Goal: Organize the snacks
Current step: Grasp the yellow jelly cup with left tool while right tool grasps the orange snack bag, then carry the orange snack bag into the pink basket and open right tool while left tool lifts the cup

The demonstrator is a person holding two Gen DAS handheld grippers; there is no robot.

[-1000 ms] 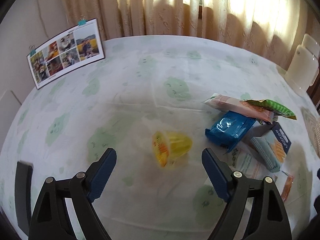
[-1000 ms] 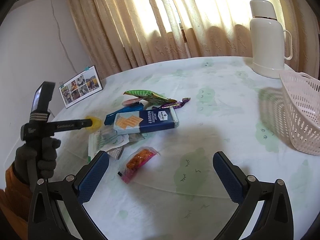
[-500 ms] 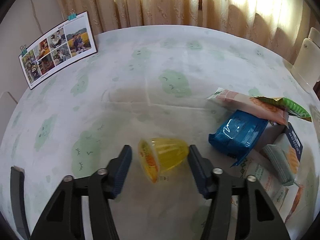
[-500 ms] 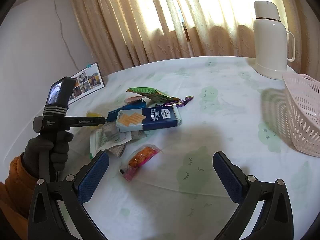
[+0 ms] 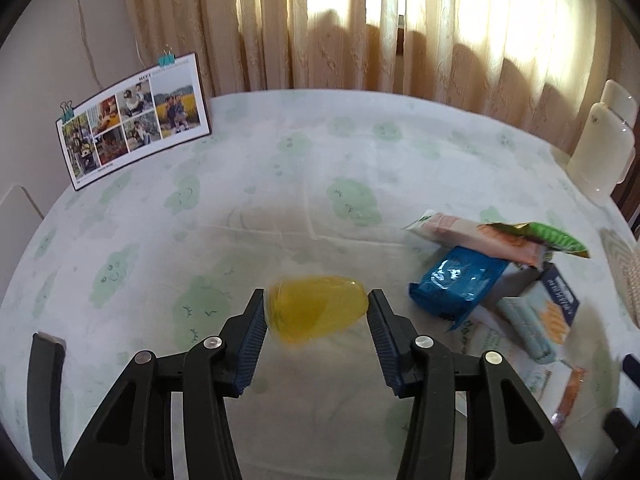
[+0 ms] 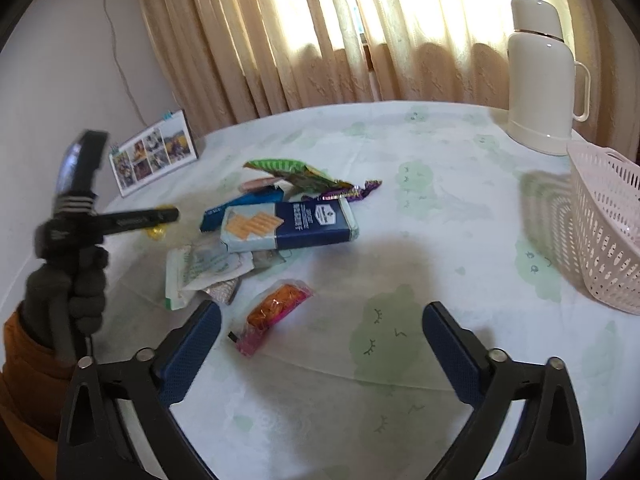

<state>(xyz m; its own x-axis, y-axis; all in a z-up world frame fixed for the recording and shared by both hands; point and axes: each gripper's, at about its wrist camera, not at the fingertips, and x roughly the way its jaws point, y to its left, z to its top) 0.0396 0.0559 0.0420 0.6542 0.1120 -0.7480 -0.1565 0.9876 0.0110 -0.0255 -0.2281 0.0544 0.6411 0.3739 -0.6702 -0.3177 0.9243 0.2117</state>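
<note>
My left gripper [image 5: 316, 310] is shut on a yellow jelly cup [image 5: 316, 314], held on its side between the blue pads just above the table. In the right wrist view the left gripper [image 6: 160, 216] shows at the left, with a bit of the cup [image 6: 157, 233] under it. My right gripper [image 6: 320, 332] is open and empty above the tablecloth. A heap of snacks lies ahead of it: a blue cracker box [image 6: 288, 226], a green bag [image 6: 286, 170], a blue packet [image 5: 460, 284], and an orange-and-pink packet [image 6: 272, 314].
A pink plastic basket [image 6: 604, 220] stands at the right edge of the table, with a white thermos jug [image 6: 540, 76] behind it. A photo calendar [image 5: 132, 120] stands at the back left. Curtains hang behind the round table.
My left gripper moved forward around the jelly cup, closed on it and lifted it slightly. My right gripper stayed open and hardly moved.
</note>
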